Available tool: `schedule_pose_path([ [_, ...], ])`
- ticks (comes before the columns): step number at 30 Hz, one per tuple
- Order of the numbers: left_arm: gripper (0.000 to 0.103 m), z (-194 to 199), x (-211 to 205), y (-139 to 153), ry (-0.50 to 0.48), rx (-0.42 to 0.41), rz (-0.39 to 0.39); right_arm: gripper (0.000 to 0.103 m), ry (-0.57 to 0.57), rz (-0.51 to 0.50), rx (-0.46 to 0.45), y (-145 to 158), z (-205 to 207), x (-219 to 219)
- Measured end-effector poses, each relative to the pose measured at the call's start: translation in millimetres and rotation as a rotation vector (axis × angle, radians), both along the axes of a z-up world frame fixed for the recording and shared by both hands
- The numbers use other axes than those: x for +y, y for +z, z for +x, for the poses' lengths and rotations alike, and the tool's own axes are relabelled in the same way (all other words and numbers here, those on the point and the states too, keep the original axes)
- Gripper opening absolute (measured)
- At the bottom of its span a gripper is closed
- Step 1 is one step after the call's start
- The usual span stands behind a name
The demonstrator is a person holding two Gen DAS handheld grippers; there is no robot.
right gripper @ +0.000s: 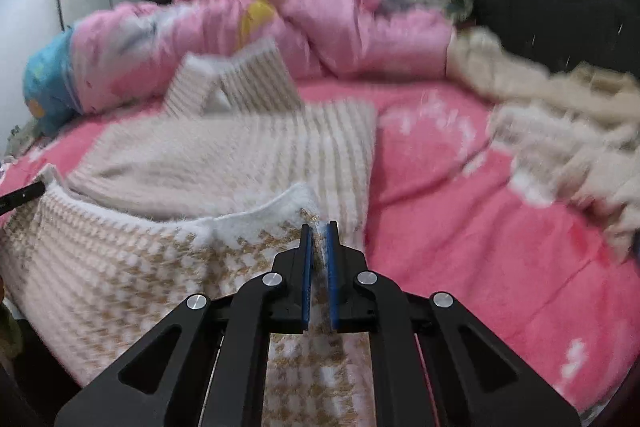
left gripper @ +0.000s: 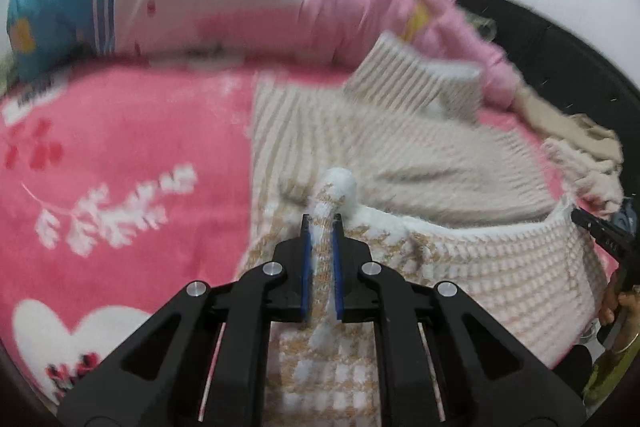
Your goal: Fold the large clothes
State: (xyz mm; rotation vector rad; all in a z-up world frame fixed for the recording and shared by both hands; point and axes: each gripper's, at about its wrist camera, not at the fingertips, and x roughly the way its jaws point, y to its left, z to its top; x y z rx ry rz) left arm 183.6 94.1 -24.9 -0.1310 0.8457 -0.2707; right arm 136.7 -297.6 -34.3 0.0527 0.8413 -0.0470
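My worry is the hem slipping out: I hold only narrow pinches of thick, fuzzy knit, and if I lift unevenly or pull my hands apart, one corner of the sweater (left gripper: 420,155) could drop and the fold would land crooked. The loose beige garment (right gripper: 560,131) heaped by the bed's far right edge could also snag. My left gripper (left gripper: 321,223) is clamped nearly shut on a bunched tuft of the hem; my right gripper (right gripper: 319,229) is likewise closed tight on the hem's other corner. The sweater lies spread on the pink bed (left gripper: 120,147), its near edge raised between my hands, collar toward the quilt (right gripper: 320,27) at the far edge.
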Motion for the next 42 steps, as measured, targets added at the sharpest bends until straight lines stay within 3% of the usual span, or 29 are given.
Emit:
schedule_pose_path([
  [3, 0.010, 13.0, 0.5, -28.7, 0.014, 0.082, 0.006, 0.007, 0.003, 0.013, 0.037, -20.0, 7.2, -2.7],
  [5, 0.011, 13.5, 2.2, -33.3, 0.017, 0.086, -0.002, 0.009, 0.011, 0.009, 0.047, -13.4, 6.2, -0.6],
  [7, 0.011, 13.8, 2.2, -32.0, 0.018, 0.086, 0.003, 0.019, -0.004, 0.005, 0.066, -4.0, 2.5, -1.0],
  [9, 0.012, 14.3, 1.5, -31.5, 0.019, 0.087, 0.005, 0.042, -0.050, -0.032, 0.041, 11.8, -9.0, -1.4],
  [12, 0.012, 14.6, 1.6, -30.4, 0.019, 0.086, 0.008, 0.050, -0.032, -0.034, -0.053, 40.3, -35.7, 10.6],
  [17, 0.015, 14.9, 2.2, -30.4, 0.025, 0.088, 0.002, 0.050, 0.187, 0.093, -0.029, 34.9, -43.3, 63.3],
  [20, 0.019, 11.3, 6.8, -27.8, 0.024, 0.085, -0.027, 0.050, 0.226, 0.058, 0.077, -2.6, -23.5, 89.2],
  [22, 0.025, 2.4, 14.3, -17.9, 0.038, 0.058, -0.063, 0.050, 0.202, 0.097, 0.135, -34.0, -10.4, 84.4],
  [24, 0.038, -12.3, 19.7, -2.6, 0.050, -0.001, -0.077, 0.051, 0.196, 0.149, 0.133, -30.0, -11.4, 76.7],
  [27, 0.042, -37.5, 18.2, 23.3, -0.002, -0.089, -0.133, 0.050, 0.170, 0.122, 0.137, -10.2, -19.5, 73.9],
  [29, 0.045, -49.6, 5.5, 31.2, -0.087, -0.098, -0.162, 0.050, 0.153, 0.133, 0.094, 2.7, -27.2, 65.5],
  [32, 0.048, -60.7, -29.0, 23.6, -0.216, -0.053, -0.132, 0.050, 0.068, 0.088, 0.057, 9.9, -29.6, 46.4],
  [34, 0.050, -59.5, -50.1, 4.0, -0.241, 0.005, -0.044, 0.050, -0.001, 0.029, 0.132, -16.2, -15.2, 31.3],
  [35, 0.053, -52.1, -60.9, -16.5, -0.231, 0.069, 0.034, 0.048, 0.000, 0.040, 0.164, -30.7, -10.1, 24.2],
  [36, 0.056, -45.8, -64.2, -32.2, -0.228, 0.115, 0.051, 0.048, 0.006, 0.069, 0.167, -41.7, -7.1, 18.9],
  [38, 0.056, -41.6, -56.0, -41.5, -0.210, 0.120, -0.011, 0.047, 0.004, 0.052, 0.161, -30.6, -8.8, 20.6],
  [40, 0.055, -44.8, -45.6, -29.0, -0.176, 0.117, -0.039, 0.046, -0.020, 0.057, 0.153, -11.5, -18.8, 24.3],
  [42, 0.053, -55.0, -36.2, -14.0, -0.161, 0.084, -0.037, 0.046, 0.036, 0.084, 0.091, 14.1, -41.7, 38.8],
])
